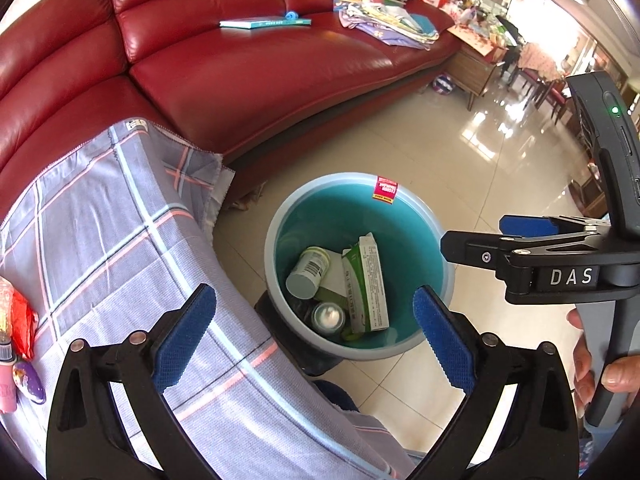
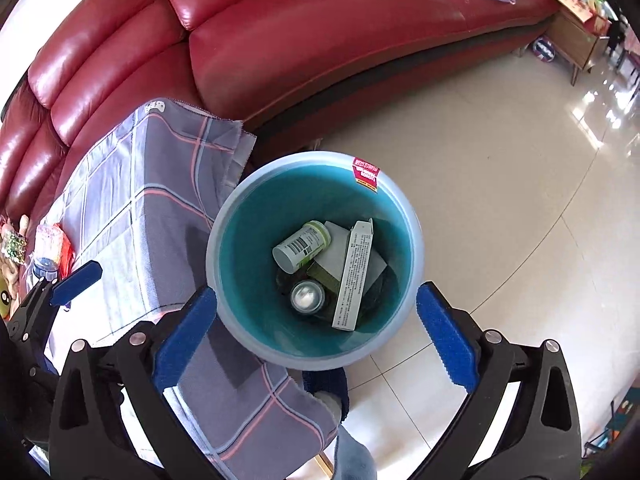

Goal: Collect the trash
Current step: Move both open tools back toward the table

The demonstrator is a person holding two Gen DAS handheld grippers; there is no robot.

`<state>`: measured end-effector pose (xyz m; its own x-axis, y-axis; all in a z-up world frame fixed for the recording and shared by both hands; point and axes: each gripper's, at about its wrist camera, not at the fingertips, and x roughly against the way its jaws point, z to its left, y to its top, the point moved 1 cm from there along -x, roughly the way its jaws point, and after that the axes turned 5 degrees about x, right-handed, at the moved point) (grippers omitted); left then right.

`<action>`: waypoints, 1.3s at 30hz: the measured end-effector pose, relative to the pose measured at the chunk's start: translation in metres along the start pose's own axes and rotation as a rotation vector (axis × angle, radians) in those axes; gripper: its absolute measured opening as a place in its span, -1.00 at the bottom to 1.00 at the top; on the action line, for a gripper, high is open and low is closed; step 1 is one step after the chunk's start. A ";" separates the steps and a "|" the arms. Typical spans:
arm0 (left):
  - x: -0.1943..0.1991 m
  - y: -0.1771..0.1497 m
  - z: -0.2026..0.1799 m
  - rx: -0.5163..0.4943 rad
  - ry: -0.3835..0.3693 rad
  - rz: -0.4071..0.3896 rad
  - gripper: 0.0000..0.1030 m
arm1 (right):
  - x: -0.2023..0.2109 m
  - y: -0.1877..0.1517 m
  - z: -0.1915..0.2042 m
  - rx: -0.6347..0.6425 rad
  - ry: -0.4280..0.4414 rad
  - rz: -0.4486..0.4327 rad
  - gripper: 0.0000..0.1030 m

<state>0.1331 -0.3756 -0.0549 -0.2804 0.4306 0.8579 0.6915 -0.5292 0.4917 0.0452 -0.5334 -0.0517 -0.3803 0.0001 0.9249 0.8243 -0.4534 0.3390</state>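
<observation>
A light-blue bin (image 1: pixel 273 240) (image 2: pixel 418 256) with a teal inside stands on the tiled floor beside the table. In it lie a white-and-green bottle (image 1: pixel 310 272) (image 2: pixel 300 246), a long green-and-white carton (image 1: pixel 366 284) (image 2: pixel 354 276), a small round can (image 1: pixel 328 317) (image 2: pixel 307 295) and a dark box. My left gripper (image 1: pixel 312 298) hangs open over the bin's near rim, nothing between its blue pads. My right gripper (image 2: pixel 316 294) is open straight above the bin, also empty. In the left wrist view it (image 1: pixel 480 236) hovers at the bin's right side.
A table under a plaid cloth (image 1: pixel 120 240) (image 2: pixel 132 208) touches the bin's left side; a red wrapper (image 1: pixel 22 320) and small bottles lie at its left end. A red leather sofa (image 1: pixel 240 60) with a book (image 1: pixel 264 23) and folded clothes runs behind. A person's hand (image 1: pixel 616 372) grips the right handle.
</observation>
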 end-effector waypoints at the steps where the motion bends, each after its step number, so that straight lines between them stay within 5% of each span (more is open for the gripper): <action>1: 0.003 -0.002 0.001 0.000 0.001 -0.003 0.92 | 0.002 -0.002 0.002 0.002 -0.003 -0.001 0.87; 24: 0.080 -0.048 0.064 0.122 0.004 -0.101 0.92 | 0.034 -0.030 0.087 0.091 -0.015 -0.018 0.87; 39: 0.120 -0.105 0.169 0.337 0.053 -0.134 0.92 | 0.021 -0.039 0.205 0.263 0.026 0.024 0.87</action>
<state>0.1392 -0.1447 -0.0294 -0.4117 0.4368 0.7998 0.8241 -0.1962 0.5314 0.0917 -0.3329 -0.0103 -0.3669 -0.0325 0.9297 0.9128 -0.2054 0.3530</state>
